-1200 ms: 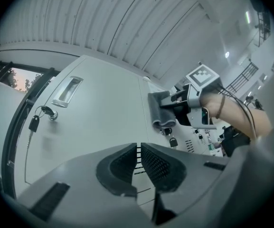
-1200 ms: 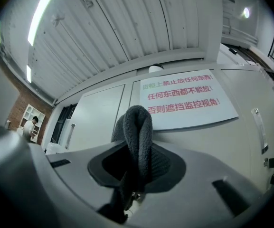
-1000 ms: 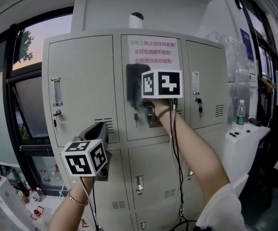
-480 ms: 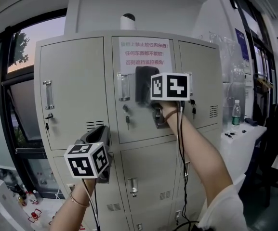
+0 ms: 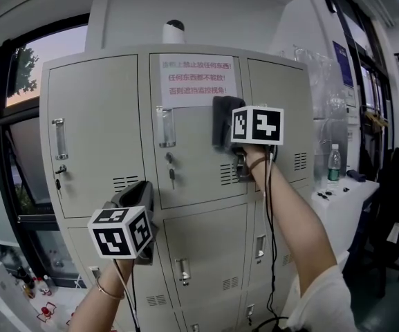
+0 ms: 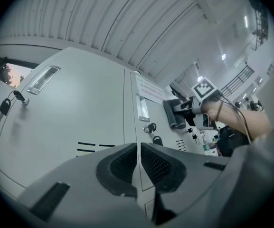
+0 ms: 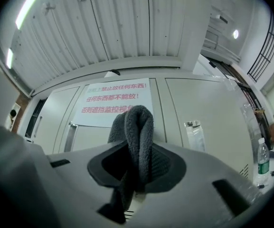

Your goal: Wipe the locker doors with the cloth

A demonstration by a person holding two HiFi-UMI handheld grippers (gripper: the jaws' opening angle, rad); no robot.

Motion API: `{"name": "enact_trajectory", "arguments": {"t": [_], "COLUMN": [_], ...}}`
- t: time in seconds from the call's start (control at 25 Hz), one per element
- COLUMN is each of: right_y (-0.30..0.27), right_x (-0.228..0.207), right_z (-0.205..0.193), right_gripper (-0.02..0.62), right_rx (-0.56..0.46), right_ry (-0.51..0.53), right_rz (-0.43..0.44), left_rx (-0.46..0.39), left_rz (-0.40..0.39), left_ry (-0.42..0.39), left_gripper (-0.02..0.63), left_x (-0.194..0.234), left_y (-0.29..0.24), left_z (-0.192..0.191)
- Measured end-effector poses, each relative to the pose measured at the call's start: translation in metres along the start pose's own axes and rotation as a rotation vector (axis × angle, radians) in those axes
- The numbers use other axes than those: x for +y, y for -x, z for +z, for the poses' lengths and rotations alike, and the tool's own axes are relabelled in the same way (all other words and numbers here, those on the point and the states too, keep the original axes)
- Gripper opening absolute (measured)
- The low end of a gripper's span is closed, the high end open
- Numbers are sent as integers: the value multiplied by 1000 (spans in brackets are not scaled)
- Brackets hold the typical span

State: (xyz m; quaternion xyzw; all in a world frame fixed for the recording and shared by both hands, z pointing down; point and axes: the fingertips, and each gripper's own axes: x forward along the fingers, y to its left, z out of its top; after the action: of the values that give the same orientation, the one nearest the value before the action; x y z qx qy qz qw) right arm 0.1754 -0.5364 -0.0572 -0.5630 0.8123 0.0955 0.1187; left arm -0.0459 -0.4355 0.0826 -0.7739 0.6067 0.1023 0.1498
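A bank of grey lockers fills the head view. The upper middle door [image 5: 192, 158] carries a paper notice [image 5: 196, 75]. My right gripper [image 5: 231, 127] is shut on a dark grey cloth [image 5: 220, 122] and holds it against the right part of that door, below the notice. In the right gripper view the folded cloth [image 7: 138, 127] stands up between the jaws of that gripper [image 7: 137, 172]. My left gripper [image 5: 138, 191] hangs lower left, in front of the upper left door [image 5: 95, 130], apart from it. The left gripper [image 6: 137, 167] is shut with nothing in it.
Keys [image 5: 171, 178] hang from the locks beside the door handles. A white camera [image 5: 173, 32] sits on top of the lockers. A window [image 5: 19, 151] is on the left, with bottles [image 5: 26, 279] on the floor below. A white table with a bottle [image 5: 334, 163] stands to the right.
My right gripper has slid the cloth rightward across the upper middle door, from near its handle to its right side. The left gripper has stayed low and shut.
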Motion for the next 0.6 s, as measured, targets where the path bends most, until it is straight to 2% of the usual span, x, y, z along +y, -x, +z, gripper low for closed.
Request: {"name": "enact_trajectory", "arguments": {"t": [0.16, 0.36, 0.6], "right_y": [2, 7, 12], "right_x": [-30, -55, -61], "right_z": [0, -2, -3], "right_gripper": [77, 77, 77], "right_rx": [-3, -3, -11], "right_ry": [1, 51, 39], "right_rz": [-61, -143, -154], "left_rx": [2, 11, 25], "left_rz": [4, 16, 23], "left_ry": [4, 13, 20], "left_gripper": [26, 26, 26], "left_x": [0, 6, 12], "left_y": [0, 4, 10], "left_z": [-2, -7, -14]}}
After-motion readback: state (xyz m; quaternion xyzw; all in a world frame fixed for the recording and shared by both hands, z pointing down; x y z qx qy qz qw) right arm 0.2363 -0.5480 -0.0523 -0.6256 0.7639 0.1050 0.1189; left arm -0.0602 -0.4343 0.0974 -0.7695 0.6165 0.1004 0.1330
